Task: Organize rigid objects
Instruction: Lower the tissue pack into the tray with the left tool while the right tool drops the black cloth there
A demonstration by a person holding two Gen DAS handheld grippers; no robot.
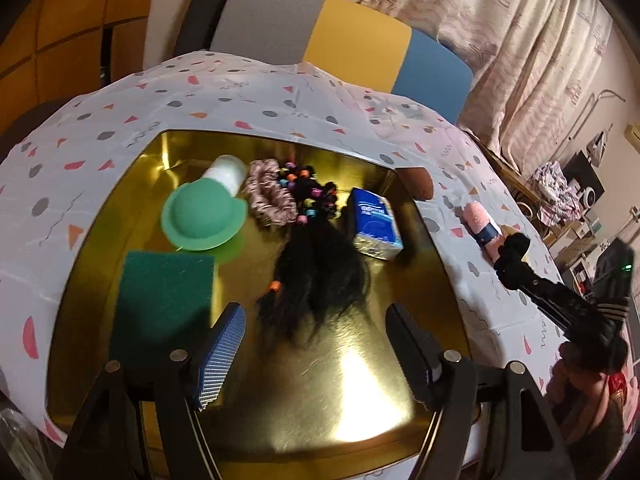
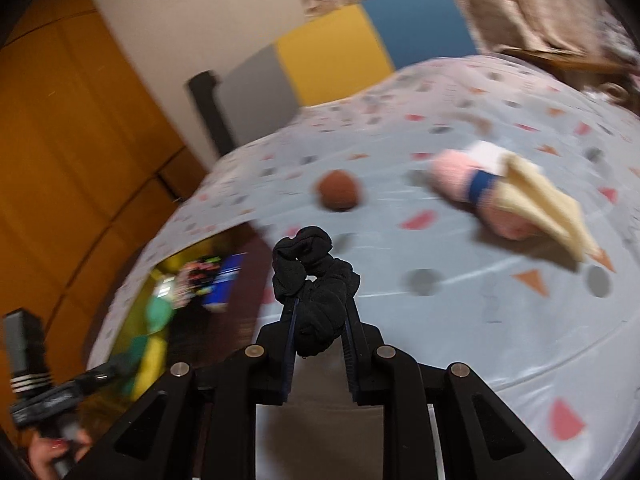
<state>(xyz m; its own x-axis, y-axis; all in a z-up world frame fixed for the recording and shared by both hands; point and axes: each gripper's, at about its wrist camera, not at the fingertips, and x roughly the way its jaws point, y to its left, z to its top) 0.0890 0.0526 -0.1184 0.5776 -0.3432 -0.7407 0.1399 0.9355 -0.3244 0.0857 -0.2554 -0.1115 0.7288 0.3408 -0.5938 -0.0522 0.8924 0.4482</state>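
A gold tray [image 1: 360, 380] on the patterned tablecloth holds a green toy hat [image 1: 202, 216], a white cylinder [image 1: 226, 172], a pink scrunchie [image 1: 268, 194], a black wig with coloured beads [image 1: 316, 264], a blue tissue pack [image 1: 374, 224] and a green sponge [image 1: 162, 304]. My left gripper [image 1: 316, 352] is open above the tray's near part, holding nothing. My right gripper [image 2: 320, 308] is shut on a black scrunchie [image 2: 312, 276], held above the cloth right of the tray; it also shows in the left wrist view [image 1: 514, 252].
On the cloth right of the tray lie a brown ball [image 2: 338, 190] and a pink and cream rolled cloth with a blue band [image 2: 504, 196]. A grey, yellow and blue chair back [image 1: 340, 36] stands behind the table. Curtains hang at right.
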